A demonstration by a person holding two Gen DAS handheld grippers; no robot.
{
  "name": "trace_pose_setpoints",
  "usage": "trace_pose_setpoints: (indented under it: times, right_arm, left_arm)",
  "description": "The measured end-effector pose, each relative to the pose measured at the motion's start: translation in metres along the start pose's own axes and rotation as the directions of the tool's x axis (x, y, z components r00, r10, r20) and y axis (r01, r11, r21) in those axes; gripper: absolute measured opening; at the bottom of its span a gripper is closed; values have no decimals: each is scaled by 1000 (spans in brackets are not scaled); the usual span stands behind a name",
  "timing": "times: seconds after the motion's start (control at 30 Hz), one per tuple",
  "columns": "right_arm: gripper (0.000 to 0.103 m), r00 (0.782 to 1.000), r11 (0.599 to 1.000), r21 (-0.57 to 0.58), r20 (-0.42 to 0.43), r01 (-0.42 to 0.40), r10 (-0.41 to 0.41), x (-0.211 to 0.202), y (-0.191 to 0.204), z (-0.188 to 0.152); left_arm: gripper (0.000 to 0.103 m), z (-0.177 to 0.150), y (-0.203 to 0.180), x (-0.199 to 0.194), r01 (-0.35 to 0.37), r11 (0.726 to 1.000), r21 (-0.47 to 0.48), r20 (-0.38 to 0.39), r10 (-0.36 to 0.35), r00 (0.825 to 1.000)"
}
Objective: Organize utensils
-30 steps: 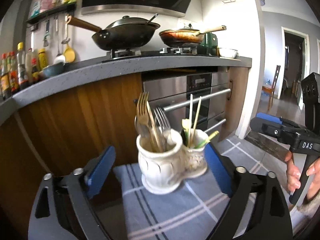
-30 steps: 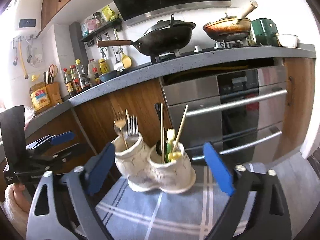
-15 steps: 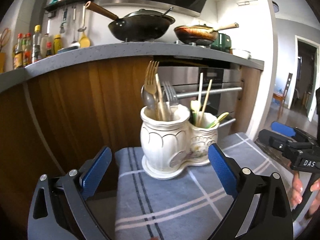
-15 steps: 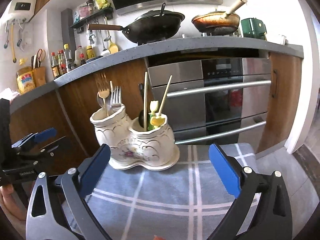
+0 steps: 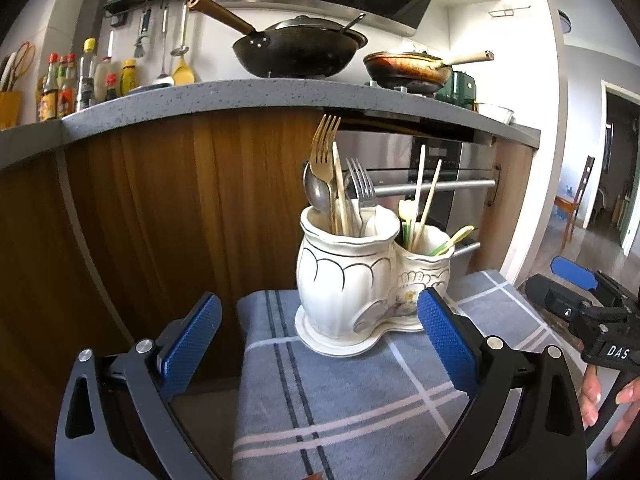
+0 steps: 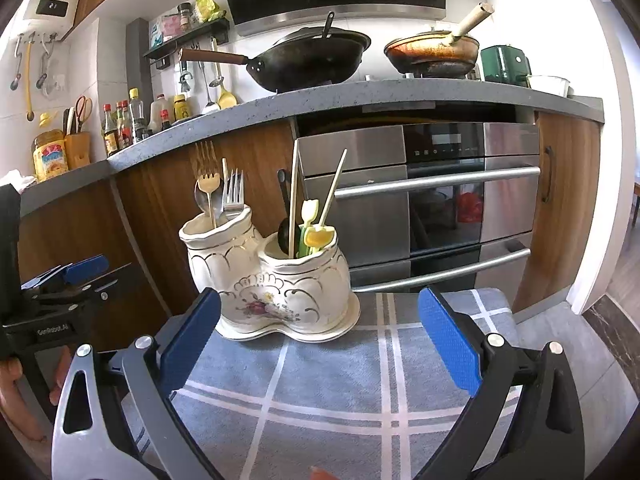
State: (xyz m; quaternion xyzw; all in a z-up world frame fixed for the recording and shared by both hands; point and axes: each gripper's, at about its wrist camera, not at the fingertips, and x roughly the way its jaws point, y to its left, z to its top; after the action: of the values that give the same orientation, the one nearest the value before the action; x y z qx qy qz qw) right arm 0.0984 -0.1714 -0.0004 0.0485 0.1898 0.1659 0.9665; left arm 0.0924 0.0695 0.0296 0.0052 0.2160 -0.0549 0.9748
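White twin-cup ceramic utensil holder (image 5: 360,280) stands on the blue plaid cloth (image 5: 340,400) covering the tabletop, at its far end. Left cup: gold fork (image 5: 325,148), silver fork (image 5: 360,184), spoon. Right cup: pale chopsticks (image 6: 295,192), small yellow-green picks. No utensil lies loose in view, so sorting looks largely done.

Left gripper (image 5: 316,344) and right gripper (image 6: 320,340): fingers spread wide, empty, near the holder but touching nothing.

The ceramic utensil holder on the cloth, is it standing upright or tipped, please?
Upright: the ceramic utensil holder sits flat-based on the checked cloth.
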Motion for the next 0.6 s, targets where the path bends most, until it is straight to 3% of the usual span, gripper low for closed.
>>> trace_pose_setpoints:
  times: [0.6]
  right_arm:
    - [97,1000,1000,-3,-3,7,-7,2,1,-1]
  left_arm:
    - [98,-2,-1,-4,2,1000,13,8,-2,1000]
